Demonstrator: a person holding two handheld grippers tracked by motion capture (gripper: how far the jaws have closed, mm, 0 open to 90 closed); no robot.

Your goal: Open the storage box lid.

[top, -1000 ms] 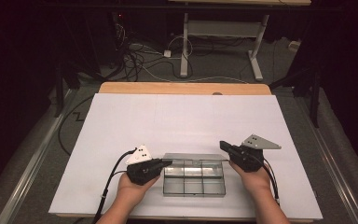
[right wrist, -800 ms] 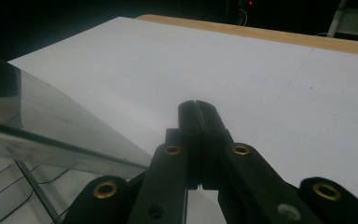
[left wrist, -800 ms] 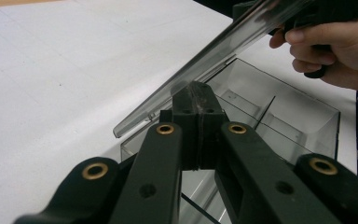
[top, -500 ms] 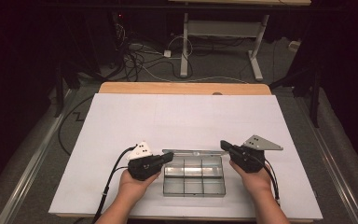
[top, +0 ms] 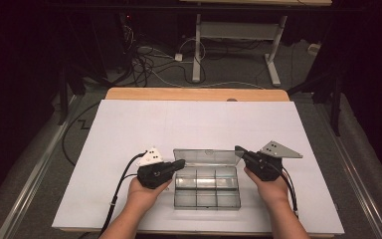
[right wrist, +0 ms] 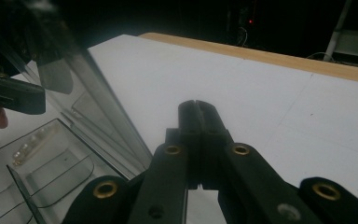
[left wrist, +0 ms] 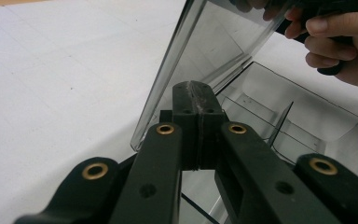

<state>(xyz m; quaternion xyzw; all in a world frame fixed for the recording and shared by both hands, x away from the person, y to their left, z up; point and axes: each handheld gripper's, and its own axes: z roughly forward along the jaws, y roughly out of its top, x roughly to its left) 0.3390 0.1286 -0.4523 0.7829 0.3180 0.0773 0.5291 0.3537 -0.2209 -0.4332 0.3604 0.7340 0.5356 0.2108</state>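
A clear plastic box with square compartments sits lower centre, hinged lid raised. Left gripper and right gripper flank it, jaws pressed together, empty.

We count one clear box with six compartments, one lid, two grippers: left gripper, right gripper, two hands, one table.

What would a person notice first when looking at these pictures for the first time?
Most striking is the clear plastic organizer box near the front edge of the white table, its lid raised. The left gripper and the right gripper, both with jaws shut, flank it at the lid's two ends. The box's compartments look empty.
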